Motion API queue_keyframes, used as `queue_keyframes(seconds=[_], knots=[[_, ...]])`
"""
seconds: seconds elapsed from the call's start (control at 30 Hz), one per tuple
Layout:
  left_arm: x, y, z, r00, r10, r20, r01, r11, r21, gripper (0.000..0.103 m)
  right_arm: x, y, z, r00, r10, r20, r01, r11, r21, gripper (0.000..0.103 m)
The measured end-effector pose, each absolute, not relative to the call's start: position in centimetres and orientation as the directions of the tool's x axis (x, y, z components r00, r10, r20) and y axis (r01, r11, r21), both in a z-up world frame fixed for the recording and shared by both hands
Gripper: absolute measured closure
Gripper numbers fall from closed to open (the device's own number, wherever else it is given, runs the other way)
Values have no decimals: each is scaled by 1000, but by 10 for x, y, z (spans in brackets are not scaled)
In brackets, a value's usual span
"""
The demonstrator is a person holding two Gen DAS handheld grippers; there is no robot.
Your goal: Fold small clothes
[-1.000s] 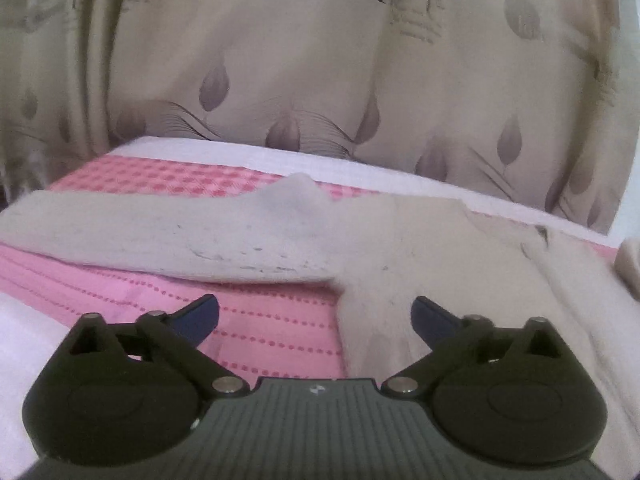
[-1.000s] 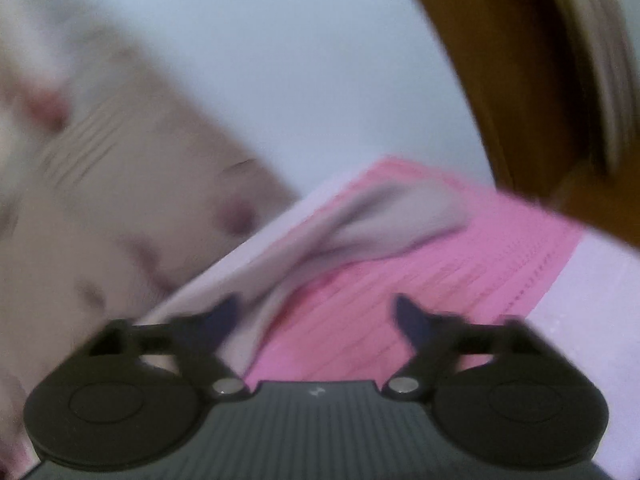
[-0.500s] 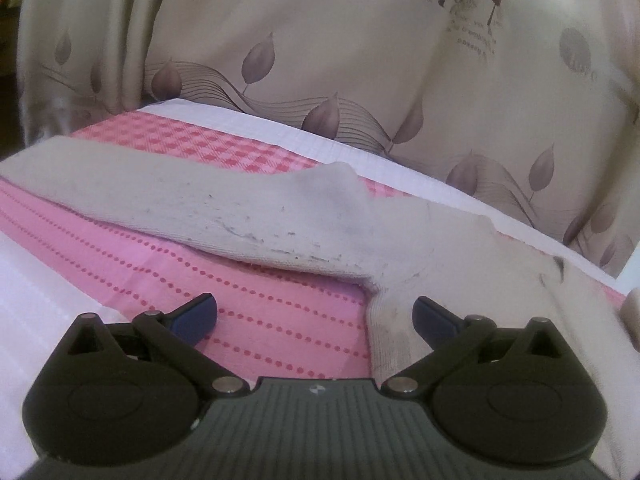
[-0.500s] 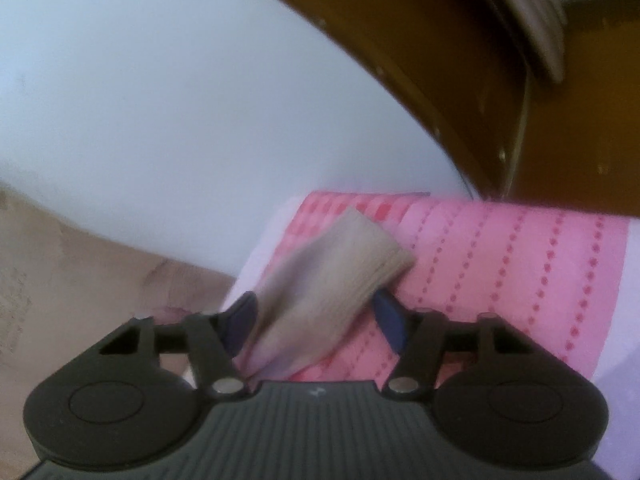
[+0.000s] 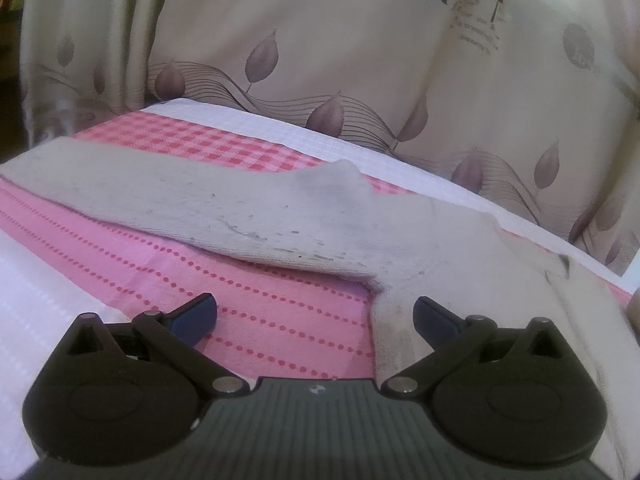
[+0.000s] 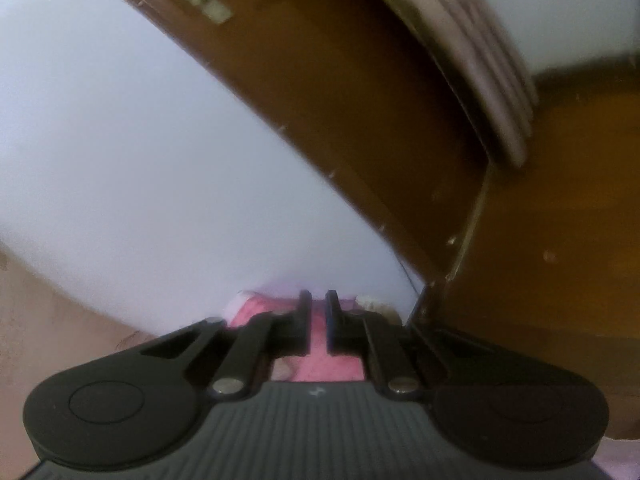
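Matt knitted beige garment (image 5: 280,216) on pink woven cloth (image 5: 280,320); brown panel (image 6: 320,100), seemingly glossy wood.

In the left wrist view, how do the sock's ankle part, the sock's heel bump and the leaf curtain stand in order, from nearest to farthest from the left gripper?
From the left gripper:
1. Sock's ankle part, low right, by the right finger.
2. Sock's heel bump, middle, on the pink cloth.
3. Leaf curtain, at the back, behind the bed.

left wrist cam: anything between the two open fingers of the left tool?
Mostly bare pink dotted cloth. The beige garment has its edge reaching in by the right-hand finger; nothing is gripped by the left tool. This shows in the left wrist view.
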State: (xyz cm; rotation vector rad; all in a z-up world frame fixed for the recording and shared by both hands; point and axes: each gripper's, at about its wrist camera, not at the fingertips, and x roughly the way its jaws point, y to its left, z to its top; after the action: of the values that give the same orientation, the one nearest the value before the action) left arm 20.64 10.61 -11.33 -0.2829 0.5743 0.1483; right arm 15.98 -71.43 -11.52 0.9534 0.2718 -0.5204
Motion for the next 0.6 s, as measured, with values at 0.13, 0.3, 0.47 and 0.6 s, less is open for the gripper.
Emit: queue_keyframes(seconds=[0.13, 0.3, 0.47, 0.6], knots=[[207, 105, -113, 824, 68, -563, -214, 957, -198, 0, 162, -709, -132, 926, -81, -369, 370, 398, 839, 78], [209, 102, -113, 816, 89, -572, -225, 959, -172, 0, 214, -673, -149, 919, 6, -395, 358, 409, 839, 35], [209, 102, -114, 814, 90, -573, -225, 960, -168, 0, 252, -663, -162, 911, -59, -408, 401, 353, 845, 39], [209, 102, -114, 811, 96, -577, -226, 961, -159, 0, 271, -660, -171, 864, -105, -492, 497, 330, 802, 94]])
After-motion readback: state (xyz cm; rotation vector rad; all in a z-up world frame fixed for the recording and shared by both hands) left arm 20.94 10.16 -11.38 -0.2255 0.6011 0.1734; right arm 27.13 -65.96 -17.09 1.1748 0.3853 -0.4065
